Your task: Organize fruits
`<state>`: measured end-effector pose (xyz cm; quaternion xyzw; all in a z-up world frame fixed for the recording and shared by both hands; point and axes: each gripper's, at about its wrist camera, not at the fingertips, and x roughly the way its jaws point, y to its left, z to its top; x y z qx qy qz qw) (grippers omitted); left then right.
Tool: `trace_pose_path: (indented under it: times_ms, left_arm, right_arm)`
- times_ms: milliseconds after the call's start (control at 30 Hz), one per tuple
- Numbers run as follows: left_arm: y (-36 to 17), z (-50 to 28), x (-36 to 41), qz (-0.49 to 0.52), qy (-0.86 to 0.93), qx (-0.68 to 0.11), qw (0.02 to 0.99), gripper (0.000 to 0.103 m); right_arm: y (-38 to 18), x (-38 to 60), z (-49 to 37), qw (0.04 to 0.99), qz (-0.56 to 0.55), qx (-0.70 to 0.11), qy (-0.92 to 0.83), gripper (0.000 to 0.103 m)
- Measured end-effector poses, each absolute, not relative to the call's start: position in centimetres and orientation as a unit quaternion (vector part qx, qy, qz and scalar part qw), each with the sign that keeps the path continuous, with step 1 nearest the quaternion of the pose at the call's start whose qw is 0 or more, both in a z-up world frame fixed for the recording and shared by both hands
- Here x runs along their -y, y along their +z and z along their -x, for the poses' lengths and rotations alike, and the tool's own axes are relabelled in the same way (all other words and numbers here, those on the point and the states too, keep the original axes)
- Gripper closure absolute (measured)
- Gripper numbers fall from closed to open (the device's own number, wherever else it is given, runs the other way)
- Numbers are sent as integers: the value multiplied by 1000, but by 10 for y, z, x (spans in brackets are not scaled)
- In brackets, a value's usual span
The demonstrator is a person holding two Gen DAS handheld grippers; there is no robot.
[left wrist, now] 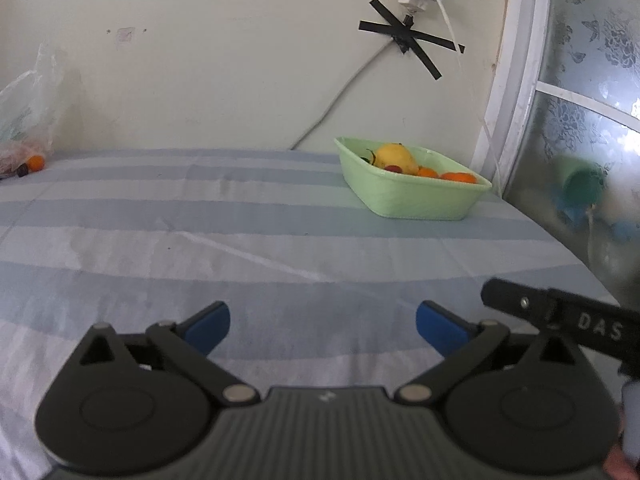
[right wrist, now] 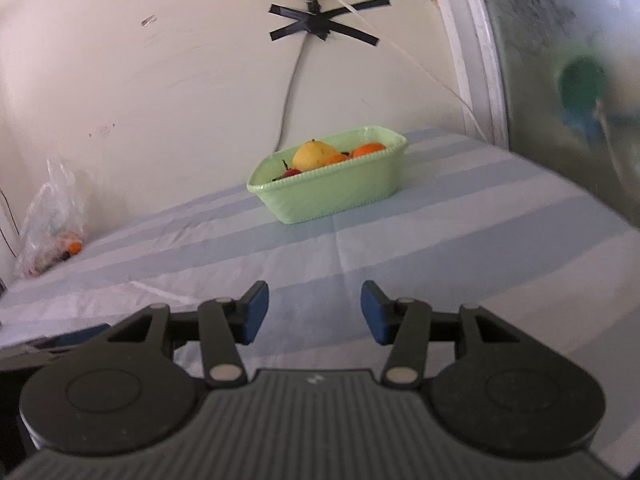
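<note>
A pale green basket [left wrist: 416, 200] [right wrist: 332, 196] stands on the striped cloth near the back wall. In it lie a yellow mango [left wrist: 396, 157] [right wrist: 314, 155], oranges [left wrist: 459, 177] [right wrist: 369, 149] and a small red fruit [right wrist: 291, 173]. My left gripper [left wrist: 322, 322] hovers over the cloth well in front of the basket, open wide, with nothing between its blue pads. My right gripper [right wrist: 314, 312] is also open and holds nothing, the basket straight ahead of it. The right gripper's black finger [left wrist: 560, 316] shows at the right of the left wrist view.
A clear plastic bag [left wrist: 28, 120] [right wrist: 52, 224] with an orange fruit [left wrist: 36, 162] [right wrist: 74, 247] in it leans against the wall at the far left. A taped cable [left wrist: 404, 36] runs down the wall. A frosted window [left wrist: 580, 100] bounds the right side.
</note>
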<state>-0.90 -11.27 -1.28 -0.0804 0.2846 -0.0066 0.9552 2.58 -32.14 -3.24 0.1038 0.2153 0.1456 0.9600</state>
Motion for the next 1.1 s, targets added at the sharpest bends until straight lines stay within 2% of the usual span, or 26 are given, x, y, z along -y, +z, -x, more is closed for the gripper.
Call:
trace_pose_path:
  times_ms: [233, 433, 1100]
  left_arm:
    - [-7, 18, 118, 37, 47, -290, 955, 0]
    - [-9, 22, 117, 31, 57, -298, 952, 0]
    - [-4, 23, 131, 9, 54, -287, 956, 0]
  right_arm:
    - [-43, 321, -11, 945, -160, -249, 143, 48]
    - [-42, 313, 1, 948, -152, -237, 147, 44]
    - [-40, 323, 8, 957, -157, -211, 123, 44]
